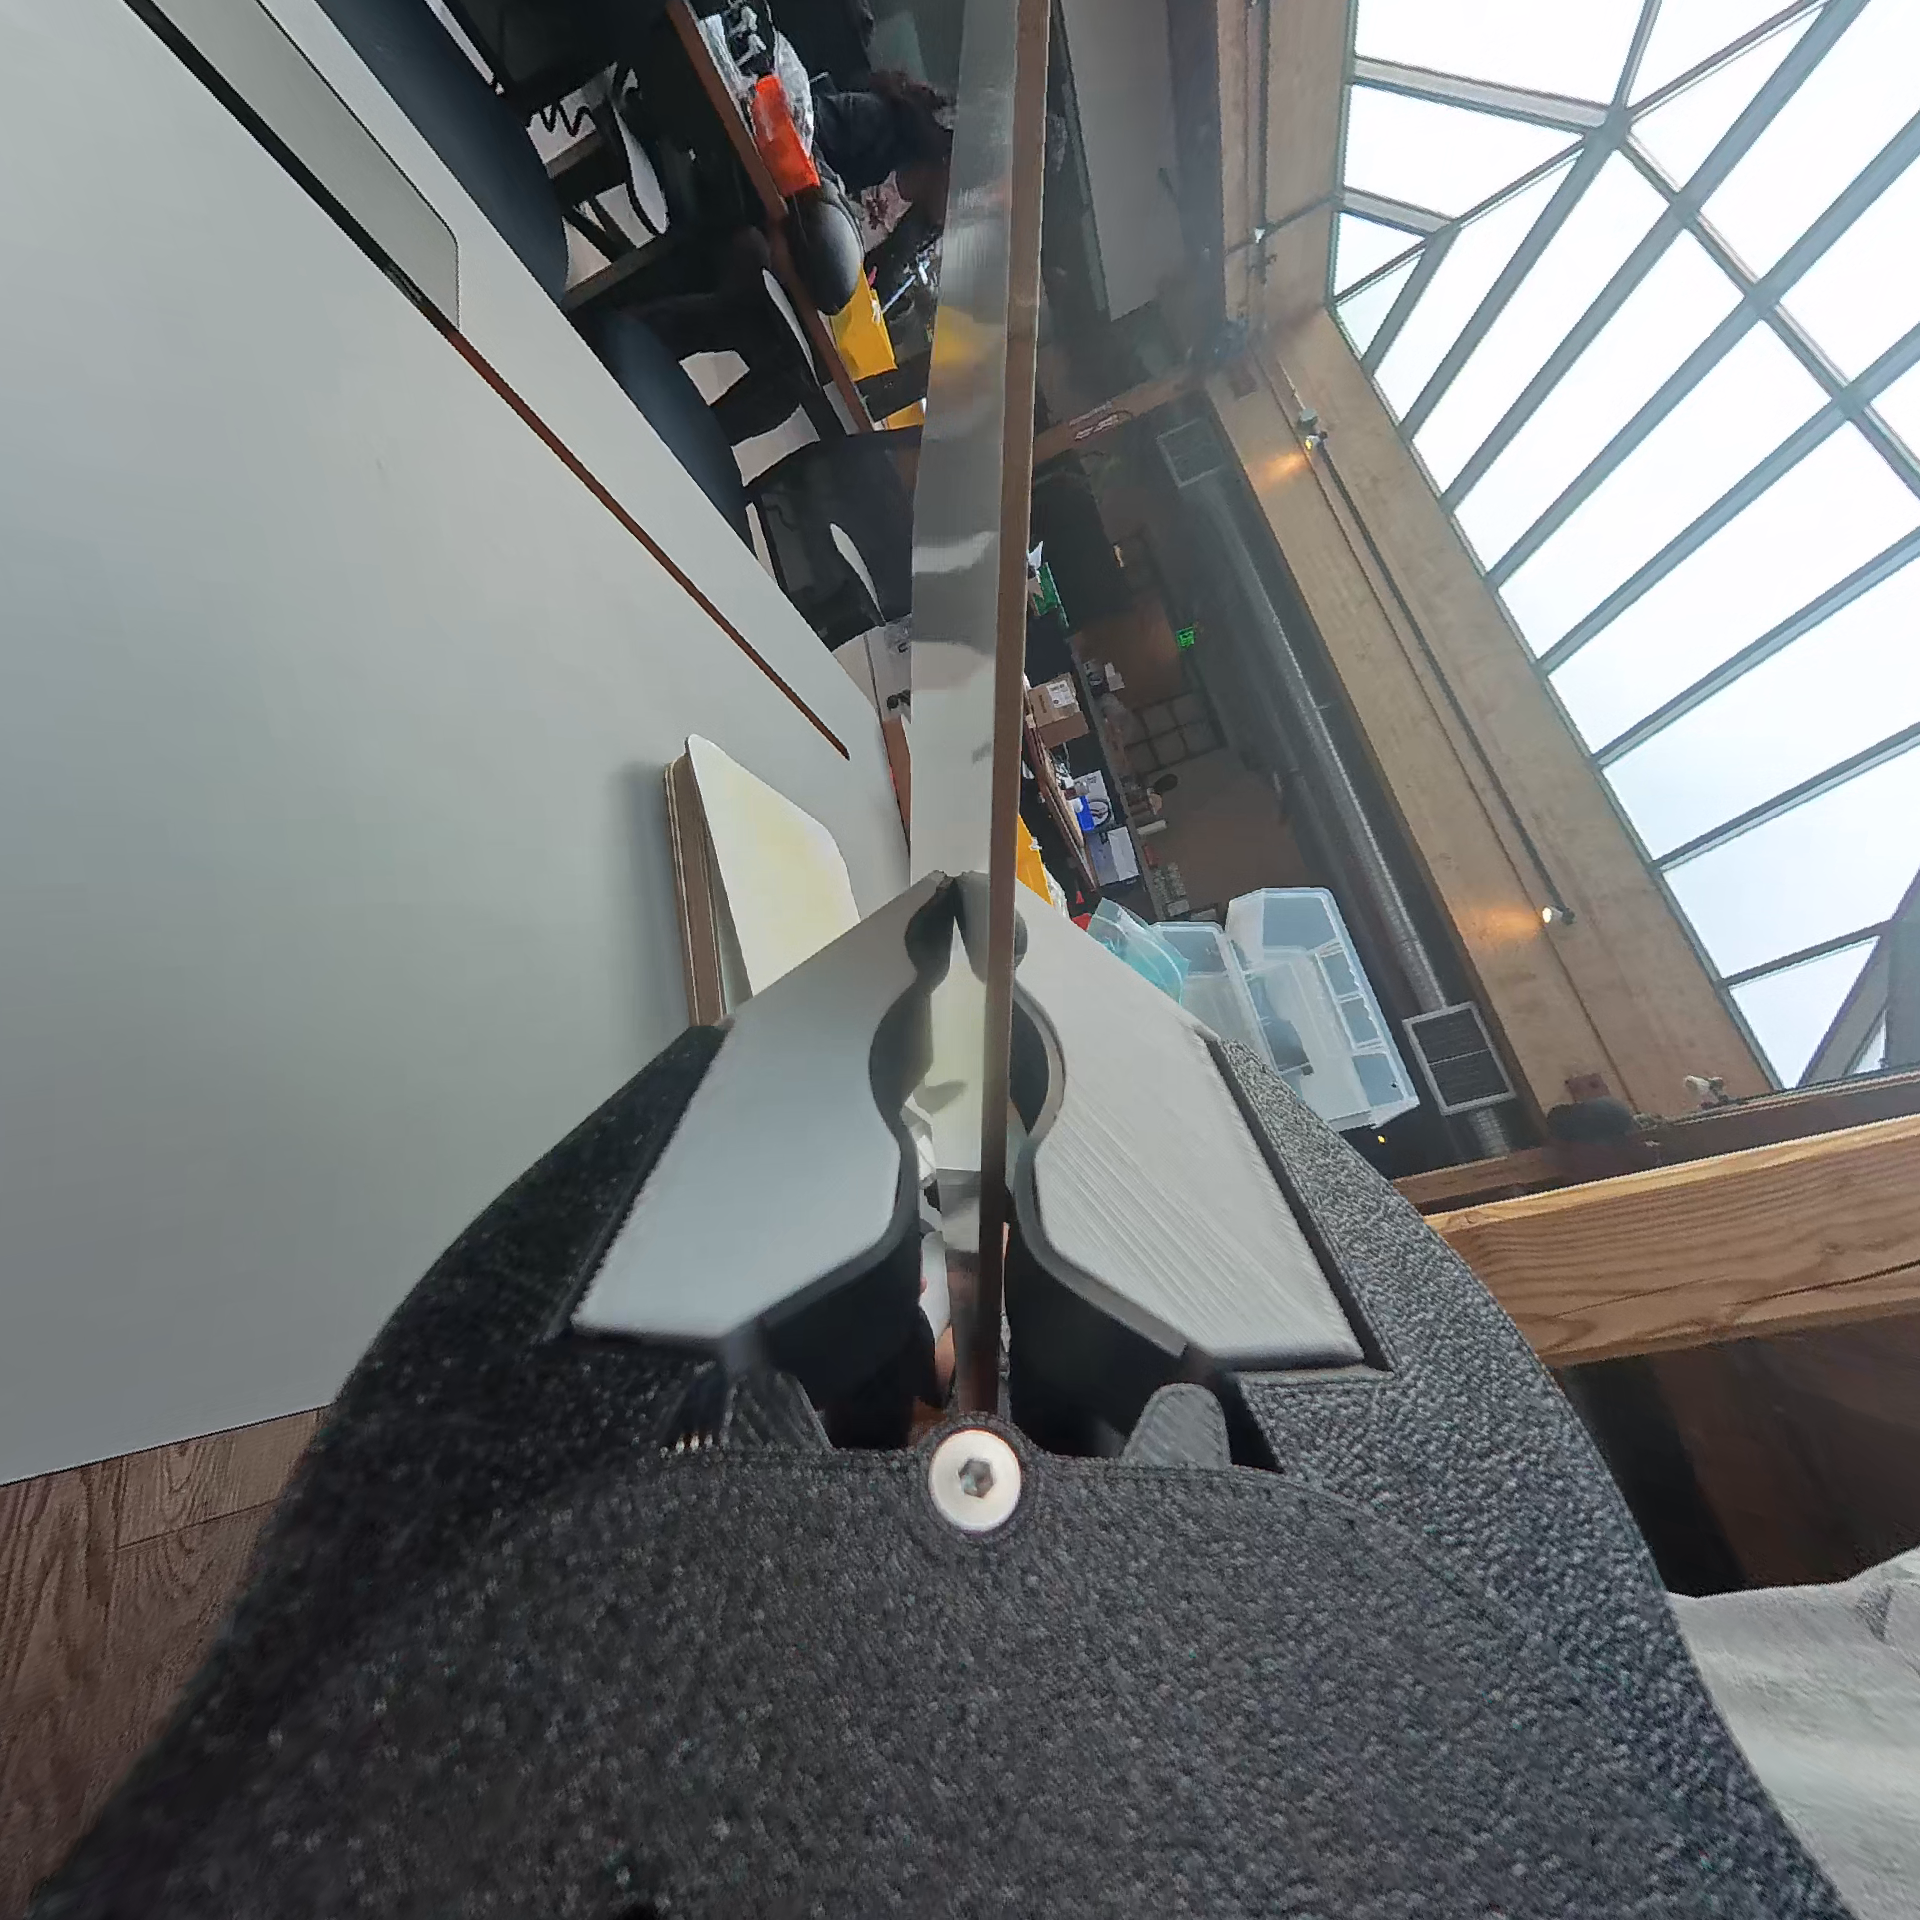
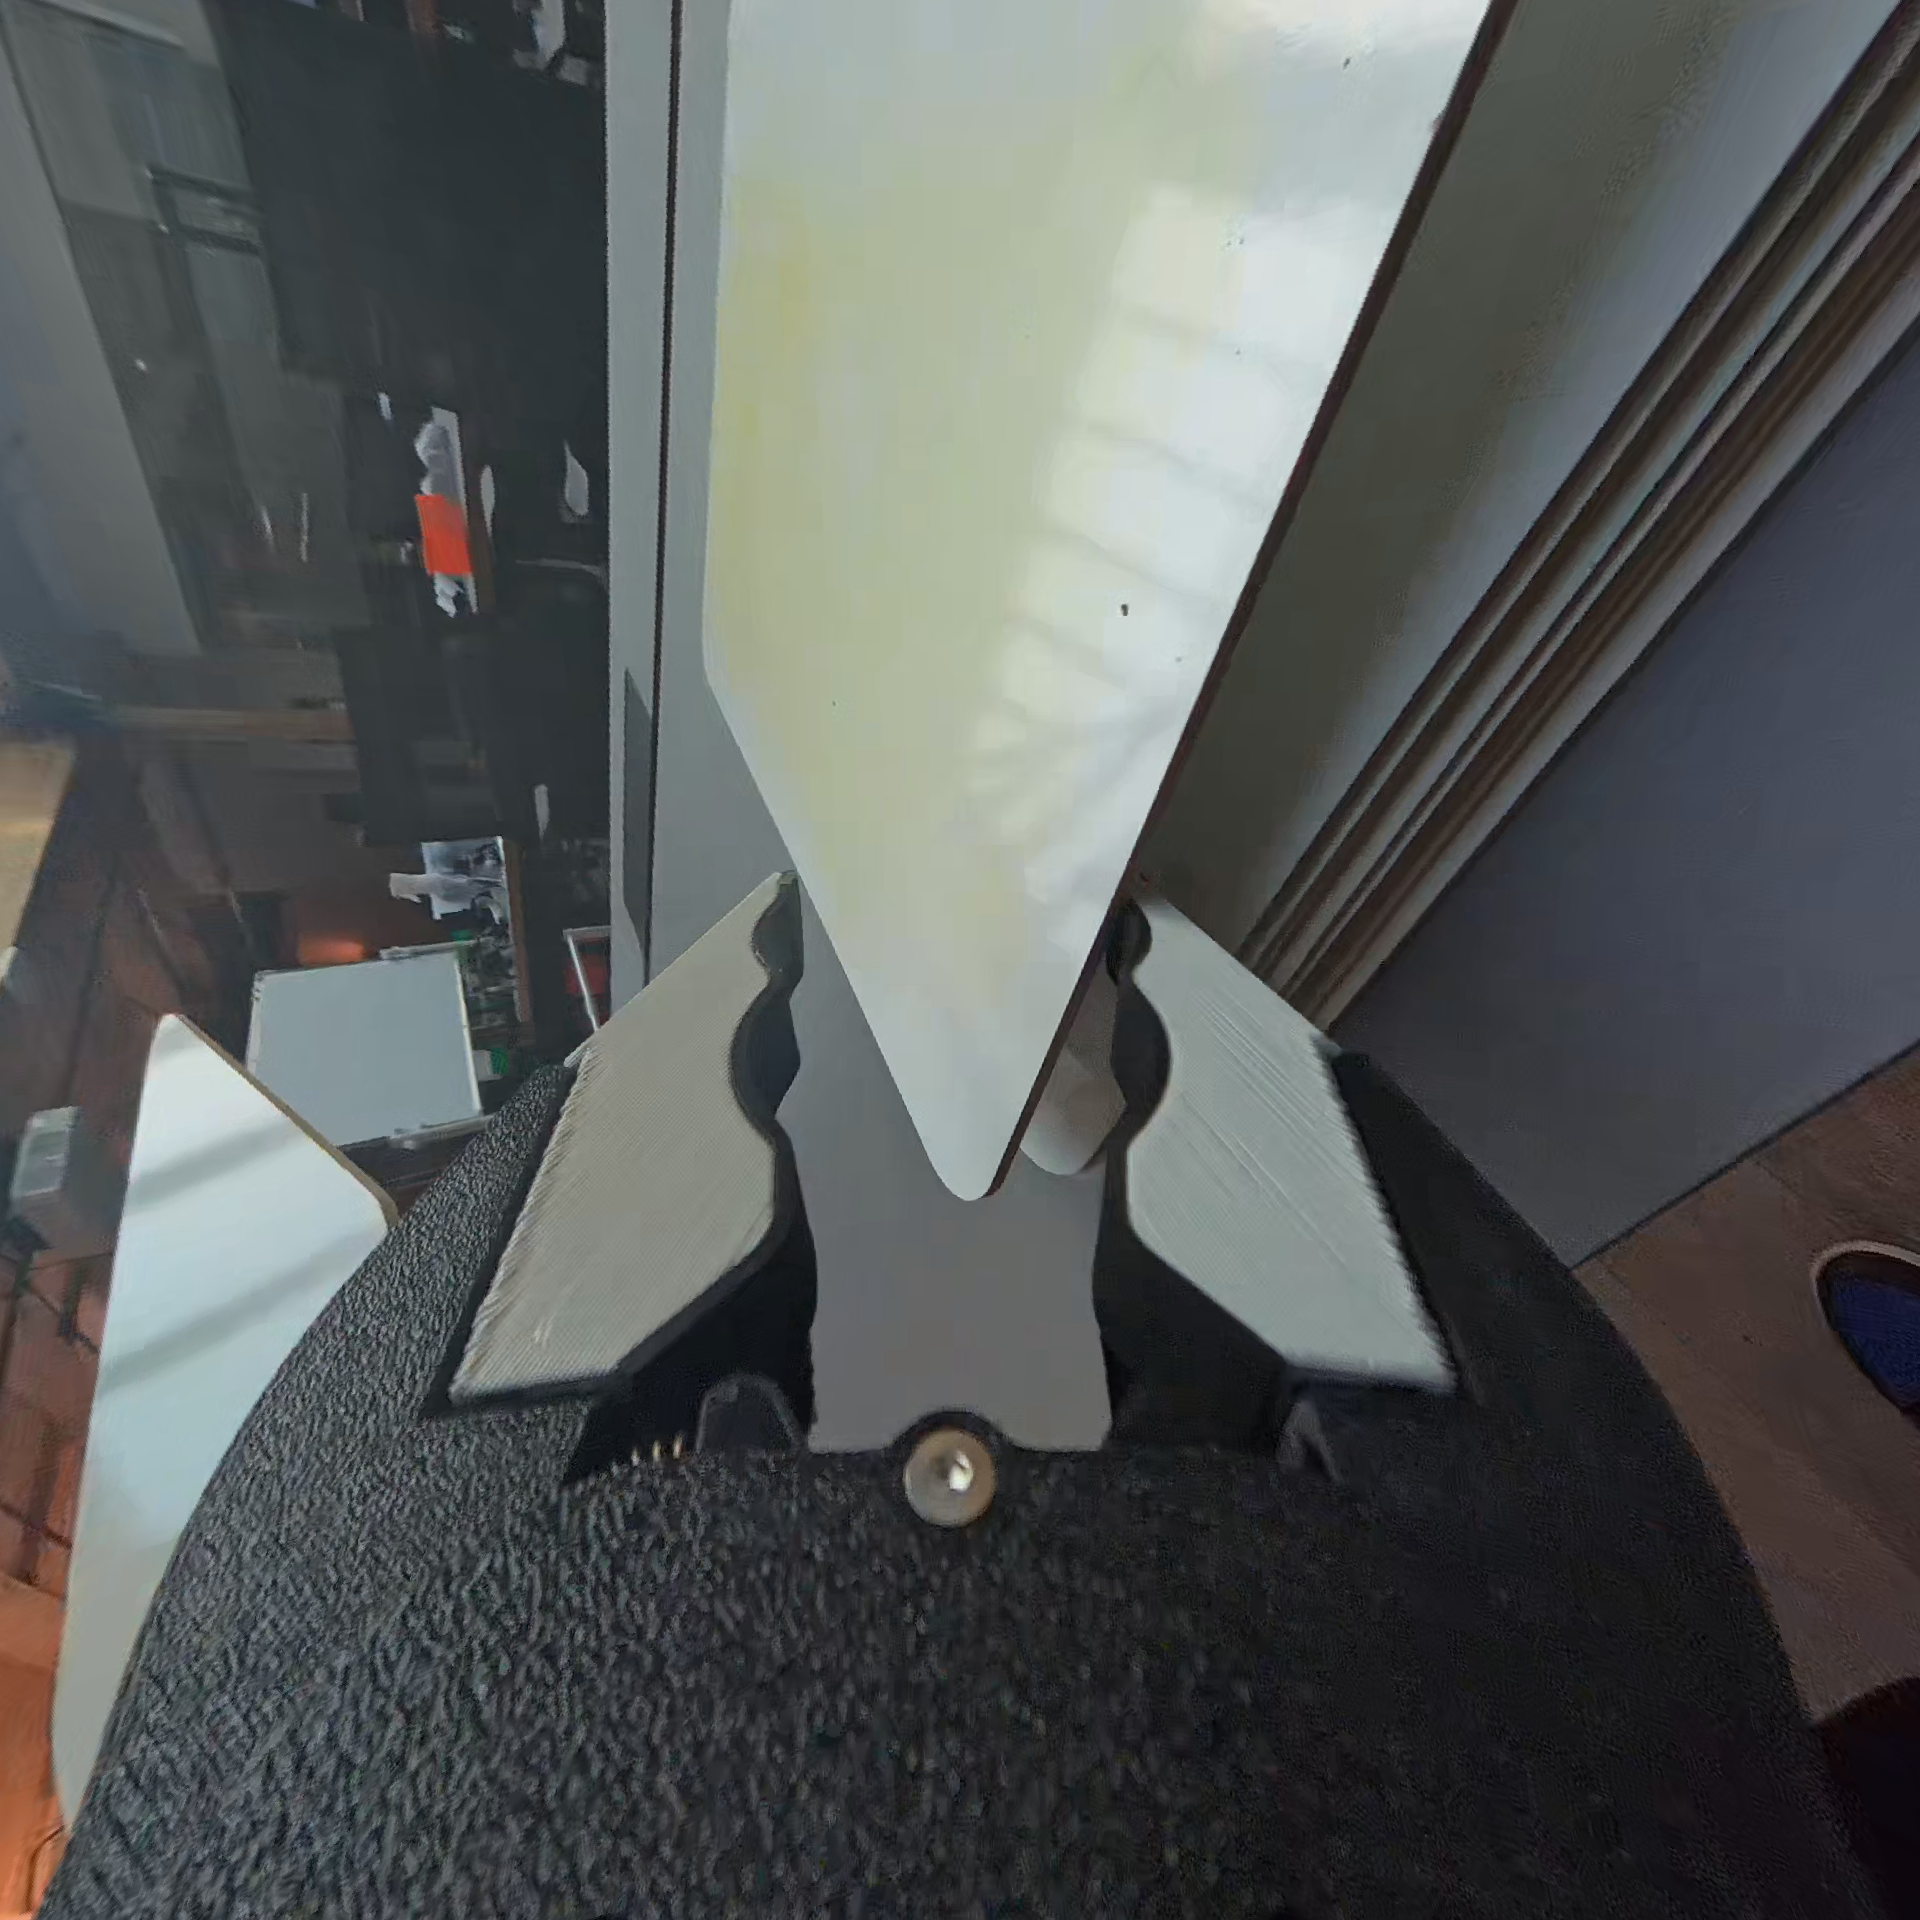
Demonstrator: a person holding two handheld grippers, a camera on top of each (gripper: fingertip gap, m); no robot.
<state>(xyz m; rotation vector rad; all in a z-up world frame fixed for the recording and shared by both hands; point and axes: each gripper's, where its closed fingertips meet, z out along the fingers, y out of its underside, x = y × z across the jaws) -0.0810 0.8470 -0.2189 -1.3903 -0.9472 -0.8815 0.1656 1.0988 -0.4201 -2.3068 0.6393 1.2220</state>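
My left gripper [image 1: 951,881] is shut on a thin glossy board [image 1: 977,520], seen edge-on with a brown core. The board runs straight away from the fingers, up past the frame's top. A white board with a yellowish stain [image 1: 774,873] leans just left of the fingertips against the grey table [image 1: 312,727]. In the right wrist view my right gripper [image 2: 956,896] is open. The rounded corner of a white, yellow-stained board [image 2: 987,520] points down between its fingers. That board's edges run close to both fingertips [image 2: 1153,935].
Clear plastic bins [image 1: 1299,997], a wooden beam [image 1: 1662,1247] and a glass roof [image 1: 1662,416] lie to the right in the left wrist view. In the right wrist view another white board [image 2: 208,1247] stands at left, stacked plywood edges [image 2: 1558,644] at right, and a shoe [image 2: 1870,1309] on the wood floor.
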